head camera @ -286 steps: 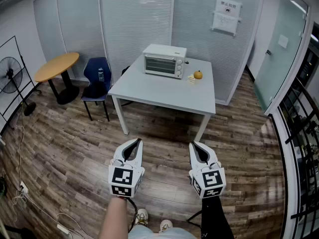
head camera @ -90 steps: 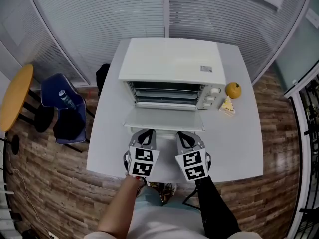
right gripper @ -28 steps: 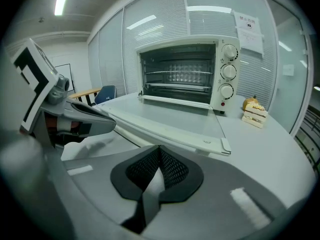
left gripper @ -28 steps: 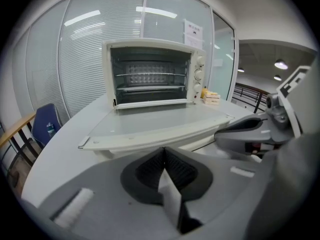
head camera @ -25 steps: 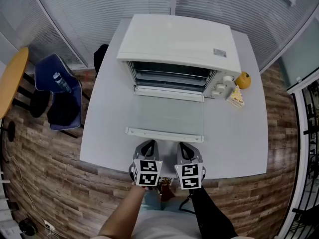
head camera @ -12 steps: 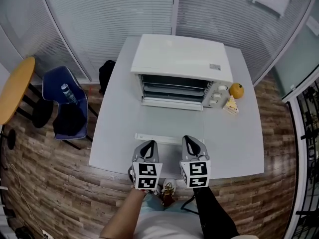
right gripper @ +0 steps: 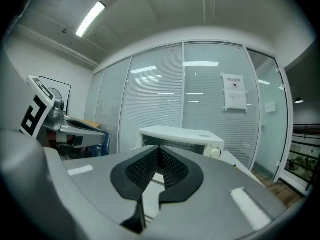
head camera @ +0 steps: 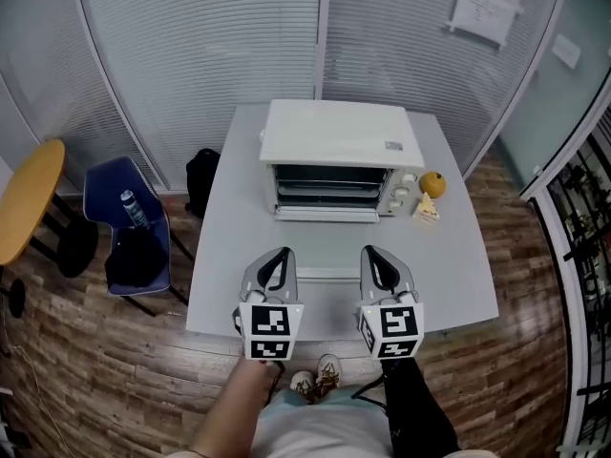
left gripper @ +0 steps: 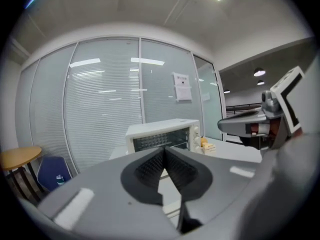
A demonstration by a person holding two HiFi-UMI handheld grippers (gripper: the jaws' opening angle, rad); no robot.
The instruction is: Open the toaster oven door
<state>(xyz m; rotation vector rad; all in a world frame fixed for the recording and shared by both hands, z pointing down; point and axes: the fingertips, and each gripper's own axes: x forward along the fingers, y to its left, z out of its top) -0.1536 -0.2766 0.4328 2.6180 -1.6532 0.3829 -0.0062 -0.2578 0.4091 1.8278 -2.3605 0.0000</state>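
Note:
The white toaster oven (head camera: 339, 160) stands at the back of the grey table (head camera: 449, 275). Its glass door (head camera: 329, 246) hangs open and lies flat toward me, with the handle at the near end. My left gripper (head camera: 278, 253) and right gripper (head camera: 372, 251) hover side by side over the table's front edge, just short of the handle. Both are shut with nothing between them. The left gripper view shows its closed tips (left gripper: 164, 149) in front of the oven (left gripper: 162, 136). In the right gripper view the closed tips (right gripper: 159, 148) also point at the oven (right gripper: 182, 136).
An orange (head camera: 433, 183) and a small yellow wedge (head camera: 426, 209) lie to the right of the oven. A blue chair (head camera: 129, 227) holding a bottle, a black bag (head camera: 201, 181) and a round wooden table (head camera: 24, 198) stand to the left. Glass partitions with blinds close off the back.
The oven door, shut in the earliest frame, now lies open. Over the last second my view has pulled back and both shut grippers have drawn away from the door handle.

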